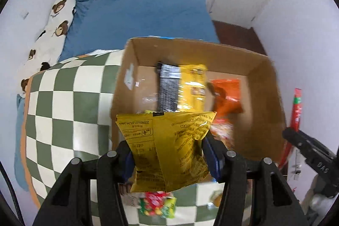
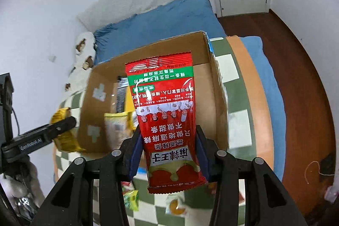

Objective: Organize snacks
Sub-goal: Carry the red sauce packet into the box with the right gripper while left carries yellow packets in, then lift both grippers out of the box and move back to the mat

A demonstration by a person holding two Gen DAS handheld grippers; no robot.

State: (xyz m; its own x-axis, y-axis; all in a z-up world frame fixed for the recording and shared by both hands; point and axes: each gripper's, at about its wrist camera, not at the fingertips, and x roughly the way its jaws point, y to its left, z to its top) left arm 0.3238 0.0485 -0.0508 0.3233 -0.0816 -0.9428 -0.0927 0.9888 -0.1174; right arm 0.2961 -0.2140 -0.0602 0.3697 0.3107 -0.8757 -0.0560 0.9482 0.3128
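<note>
With the left gripper (image 1: pixel 169 154) clamped on a yellow snack bag (image 1: pixel 169 147) at lower centre and the right gripper (image 2: pixel 167 151) pinching a red packet (image 2: pixel 167 120), both before the cardboard box (image 1: pixel 264 103), either slippery pack could slide free and miss it.

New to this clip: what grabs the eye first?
Two clamped packets fill the foreground: a yellow snack bag in the left hand-held gripper, and a tall red spicy-strip packet in the right hand-held gripper. Behind both sits an open cardboard box on a green-and-white checkered blanket, already holding yellow, black and orange packets.
</note>
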